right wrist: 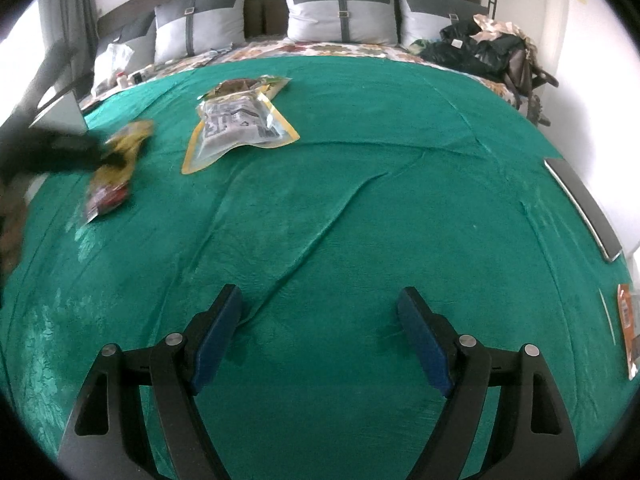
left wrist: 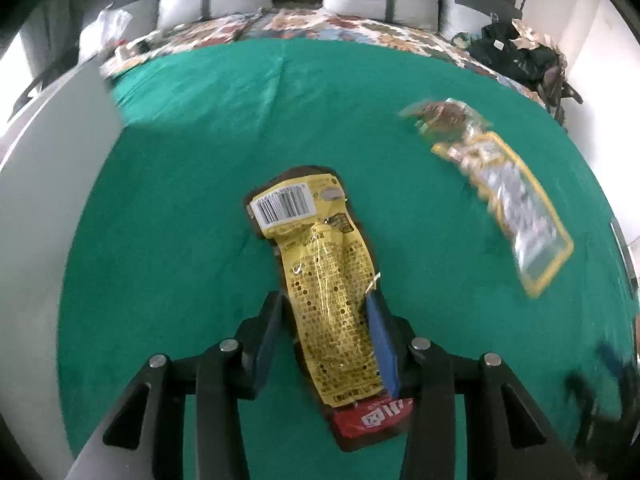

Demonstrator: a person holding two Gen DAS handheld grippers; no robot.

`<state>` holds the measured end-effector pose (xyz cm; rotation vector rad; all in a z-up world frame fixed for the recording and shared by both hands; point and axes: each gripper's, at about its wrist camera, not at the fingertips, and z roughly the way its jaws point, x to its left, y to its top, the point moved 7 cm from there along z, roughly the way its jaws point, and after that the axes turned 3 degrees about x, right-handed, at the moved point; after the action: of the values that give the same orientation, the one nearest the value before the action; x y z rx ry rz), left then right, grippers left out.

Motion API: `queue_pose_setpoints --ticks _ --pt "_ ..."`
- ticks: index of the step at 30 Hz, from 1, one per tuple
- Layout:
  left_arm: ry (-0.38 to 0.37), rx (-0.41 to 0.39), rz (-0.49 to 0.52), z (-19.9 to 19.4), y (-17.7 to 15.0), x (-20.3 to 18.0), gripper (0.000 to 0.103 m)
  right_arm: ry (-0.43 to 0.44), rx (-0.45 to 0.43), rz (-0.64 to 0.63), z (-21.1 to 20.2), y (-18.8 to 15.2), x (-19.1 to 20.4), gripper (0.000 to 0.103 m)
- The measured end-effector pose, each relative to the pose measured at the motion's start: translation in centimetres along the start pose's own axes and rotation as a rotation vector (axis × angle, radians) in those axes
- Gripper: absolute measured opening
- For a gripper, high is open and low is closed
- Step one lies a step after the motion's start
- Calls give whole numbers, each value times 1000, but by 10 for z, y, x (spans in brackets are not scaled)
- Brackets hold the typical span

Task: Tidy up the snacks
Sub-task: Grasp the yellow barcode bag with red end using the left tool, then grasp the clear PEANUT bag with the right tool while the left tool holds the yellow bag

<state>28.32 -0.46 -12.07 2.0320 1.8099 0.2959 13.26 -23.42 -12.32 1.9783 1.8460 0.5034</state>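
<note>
Green plush blanket: covers the bed under both grippers; soft and creased, so packets on it will sink slightly.
Clear pouch with yellow border: flat on the blanket, well ahead and left of the right jaws; ahead and right of the left jaws. Judged light, flexible, slick film; best taken by a sealed edge.
Brown-and-green snack packet: just beyond the clear pouch and touching or overlapping it; cannot tell which.
Yellow printed foil snack packet with red end: between the left jaws, barcode end pointing away, red end nearest the camera. Judged light, crinkly, easily crushed; held across its narrow width near mid-length.
Orange packet: at the far right edge, well apart from the right jaws; only partly visible.
Left gripper: jaws pinching the yellow packet from both sides.
Right gripper: jaws spread wide, nothing between them, above bare blanket.
Count: four snack packets visible; two grippers.
</note>
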Motion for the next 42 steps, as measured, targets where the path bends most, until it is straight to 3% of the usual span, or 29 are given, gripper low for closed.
queue_pose_setpoints --ticks 3,5,7,8,9,14,20,22,26,31,36,42 --pt "-31 8 7 -19 -34 25 43 -1 0 -1 0 0 0 83" --pt "-11 -1 19 -24 -48 35 57 -3 -1 -2 0 0 1 83" --pt "68 12 3 -20 -56 47 101 -5 -1 -4 0 1 1 83" --pt "84 13 -16 -18 -59 51 103 -4 -1 -3 0 1 1 82" --pt "92 -36 -21 -20 -60 54 103 -3 0 -3 0 1 1 82" --pt "125 -136 -8 -20 -61 49 103 -3 1 -2 0 1 1 83" --pt "119 -137 -5 -18 -61 51 103 38 41 -11 2 5 3 86" --pt "118 -137 -6 -19 -61 51 103 132 42 29 0 28 2 83" --pt "118 -137 -6 -18 -61 51 103 223 -30 1 -3 106 16 85" --pt "117 -137 -6 -18 -61 51 103 328 133 1 55 168 42 85" --pt "117 -136 -6 -18 -61 51 103 309 288 -39 102 170 69 86" --pt "117 -136 -6 -18 -61 51 103 131 301 -339 106 147 109 80"
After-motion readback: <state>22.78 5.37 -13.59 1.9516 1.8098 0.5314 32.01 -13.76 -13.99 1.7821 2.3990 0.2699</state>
